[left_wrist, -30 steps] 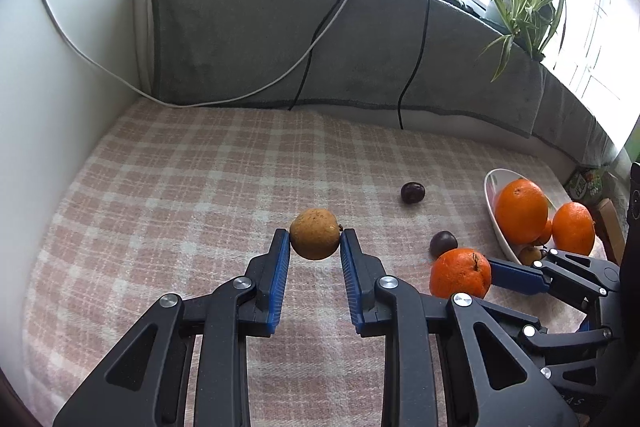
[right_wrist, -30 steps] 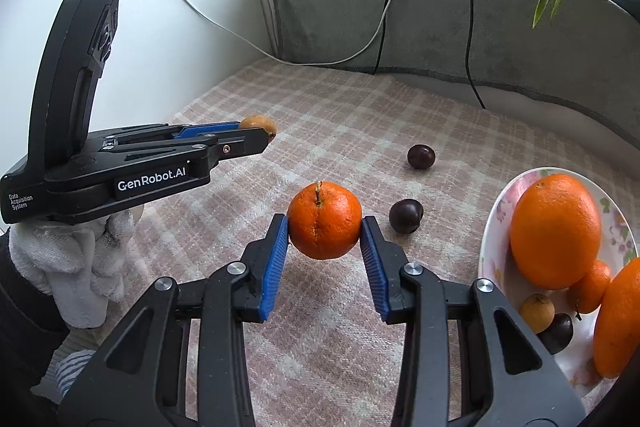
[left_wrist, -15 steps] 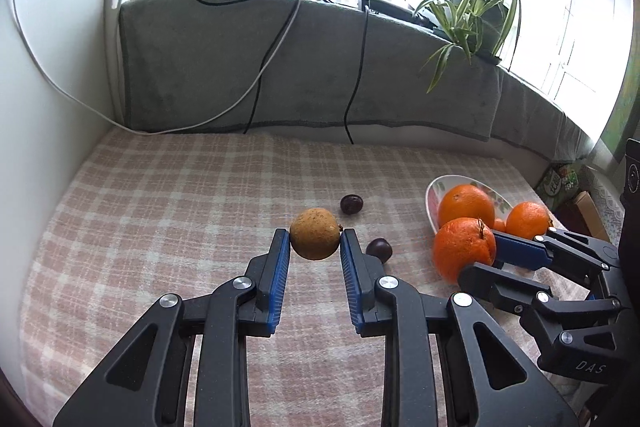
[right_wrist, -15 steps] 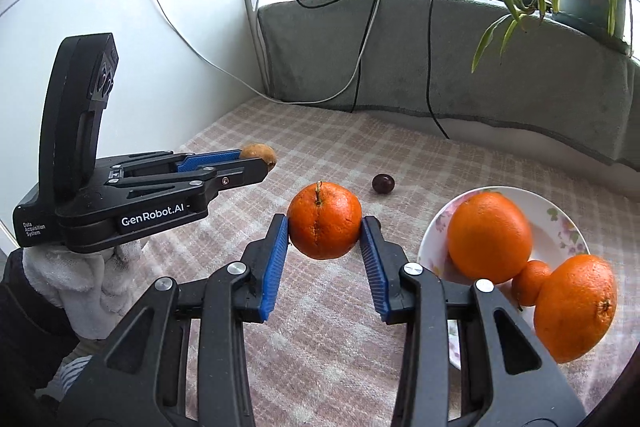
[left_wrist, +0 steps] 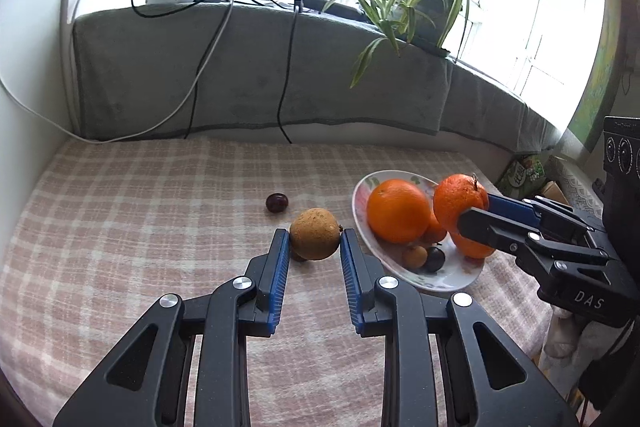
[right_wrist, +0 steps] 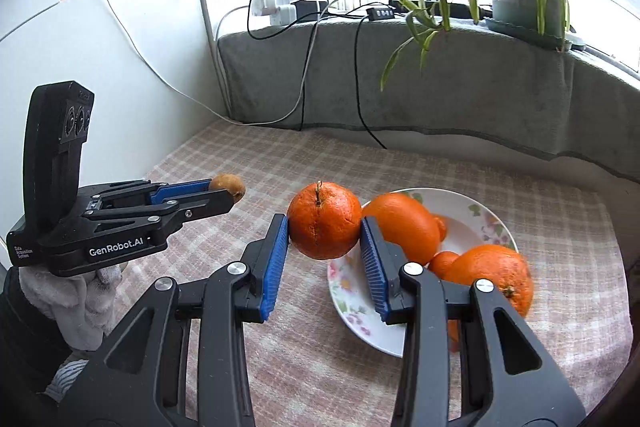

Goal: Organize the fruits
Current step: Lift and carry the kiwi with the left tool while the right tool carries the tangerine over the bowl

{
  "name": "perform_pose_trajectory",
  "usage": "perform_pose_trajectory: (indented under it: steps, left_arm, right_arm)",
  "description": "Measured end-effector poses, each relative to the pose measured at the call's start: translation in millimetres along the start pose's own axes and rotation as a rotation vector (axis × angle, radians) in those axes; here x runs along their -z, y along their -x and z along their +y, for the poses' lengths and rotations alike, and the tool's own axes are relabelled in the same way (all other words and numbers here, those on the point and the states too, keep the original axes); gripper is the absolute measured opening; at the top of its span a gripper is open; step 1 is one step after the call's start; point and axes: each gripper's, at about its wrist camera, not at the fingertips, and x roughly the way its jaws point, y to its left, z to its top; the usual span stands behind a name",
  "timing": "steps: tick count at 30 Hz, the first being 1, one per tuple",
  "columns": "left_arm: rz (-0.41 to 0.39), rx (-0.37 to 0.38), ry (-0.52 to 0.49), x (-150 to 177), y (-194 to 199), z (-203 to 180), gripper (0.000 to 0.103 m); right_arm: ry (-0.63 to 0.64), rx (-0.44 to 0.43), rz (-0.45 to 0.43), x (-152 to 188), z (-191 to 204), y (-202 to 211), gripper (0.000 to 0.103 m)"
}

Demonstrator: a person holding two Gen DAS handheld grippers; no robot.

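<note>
the left gripper has its jaws clamped on a brown fruit, held above the checked cloth just left of the plate. the right gripper grips an orange over the plate's near rim, beside the oranges already in it

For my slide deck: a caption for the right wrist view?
Right gripper carries an orange over the fruit plate.
</note>
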Motion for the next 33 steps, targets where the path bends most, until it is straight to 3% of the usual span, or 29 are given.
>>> perform_pose_trajectory:
  steps: [16,33]
  left_arm:
    - [0.053,0.104,-0.076,4,-26,-64,0.024]
    - [0.113,0.116,-0.136,11,-52,-98,0.024]
  right_arm:
    - [-0.096,0.087,0.009,6,-69,19,0.039]
    - [-0.135,0.106,0.044,-7,-108,-7,0.039]
